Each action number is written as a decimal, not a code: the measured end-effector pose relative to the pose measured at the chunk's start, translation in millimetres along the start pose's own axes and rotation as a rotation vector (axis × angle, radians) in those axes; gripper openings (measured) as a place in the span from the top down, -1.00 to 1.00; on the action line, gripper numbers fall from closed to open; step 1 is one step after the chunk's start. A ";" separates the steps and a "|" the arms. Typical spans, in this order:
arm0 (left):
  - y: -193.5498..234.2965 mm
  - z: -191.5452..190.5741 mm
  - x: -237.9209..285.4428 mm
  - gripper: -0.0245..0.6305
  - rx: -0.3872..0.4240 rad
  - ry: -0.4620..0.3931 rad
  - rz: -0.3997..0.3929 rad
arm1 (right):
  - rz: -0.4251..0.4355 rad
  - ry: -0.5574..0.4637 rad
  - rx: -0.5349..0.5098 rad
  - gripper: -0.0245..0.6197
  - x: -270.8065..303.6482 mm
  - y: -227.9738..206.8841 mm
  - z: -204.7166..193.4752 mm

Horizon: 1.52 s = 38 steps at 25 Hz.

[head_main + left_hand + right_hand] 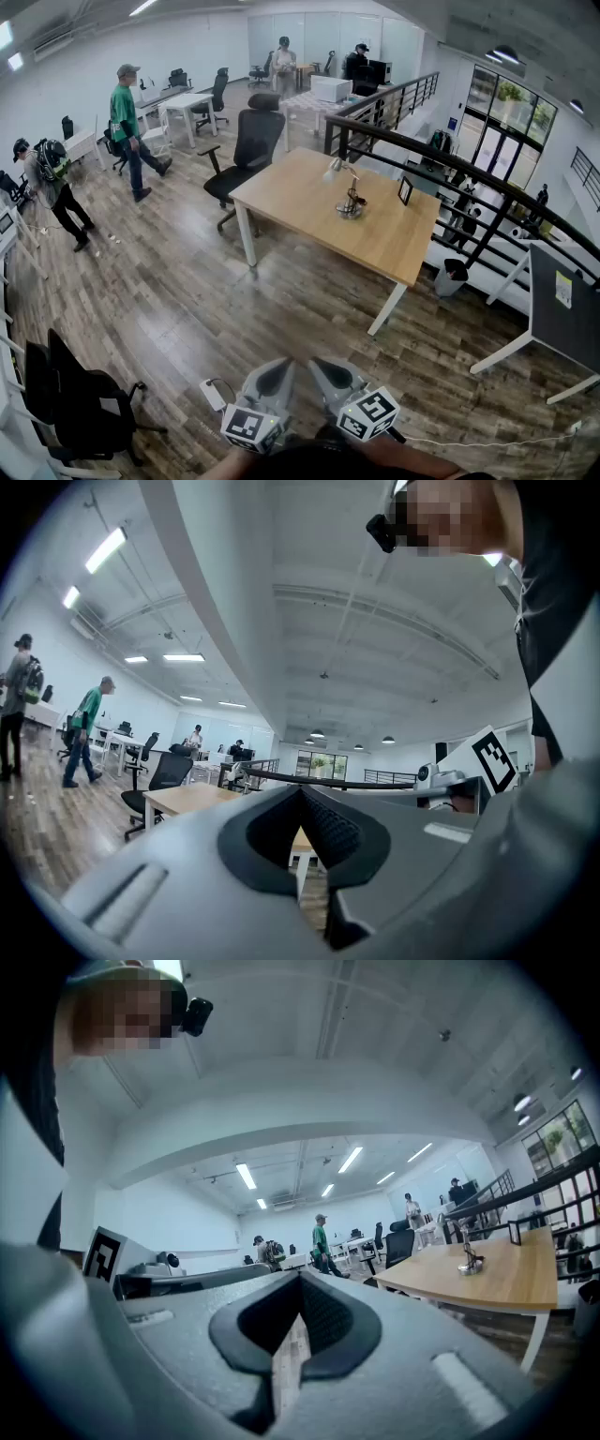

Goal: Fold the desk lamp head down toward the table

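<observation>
In the head view, the wooden table (309, 202) stands in the middle of the frame on the wood floor (187, 300). The desk lamp (350, 199) stands on it, near the middle of the tabletop. Its thin arm goes up and its lamp head (333, 170) sits at the top, leaning to the upper left. A small dark frame (405, 190) stands on the table to the right of the lamp. A black office chair (251, 142) is just beside the table's upper left edge. A black railing (450, 164) runs behind the table on the right. A person in a green shirt (126, 117) walks at the upper left. The left gripper (279, 367) and the right gripper (325, 368) are side by side at the bottom of the frame, well apart from the table and the lamp. Both point level. The jaws of each one are closed together, with nothing between them.
</observation>
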State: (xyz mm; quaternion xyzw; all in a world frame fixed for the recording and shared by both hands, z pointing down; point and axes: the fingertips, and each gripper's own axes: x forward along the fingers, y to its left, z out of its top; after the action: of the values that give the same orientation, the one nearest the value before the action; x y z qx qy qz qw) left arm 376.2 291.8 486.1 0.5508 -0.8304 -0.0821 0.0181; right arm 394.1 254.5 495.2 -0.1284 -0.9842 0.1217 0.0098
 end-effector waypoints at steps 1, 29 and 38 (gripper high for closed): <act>-1.7 0.2 1.8 0.92 -0.006 0.001 -0.002 | 0.000 0.000 0.001 0.92 -0.7 -2.0 0.4; 7.4 7.3 235.6 0.92 -0.017 -0.027 -0.033 | 0.007 0.002 0.026 0.91 40.1 -213.6 67.1; 30.0 -9.7 297.2 0.92 -0.032 0.007 -0.040 | -0.013 0.014 0.071 0.91 68.2 -277.4 63.6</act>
State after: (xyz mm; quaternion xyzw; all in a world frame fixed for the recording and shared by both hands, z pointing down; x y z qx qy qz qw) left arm 233.4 29.3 482.4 0.5671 -0.8178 -0.0937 0.0282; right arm 255.5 -3.3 499.9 -0.1223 -0.9800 0.1557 0.0219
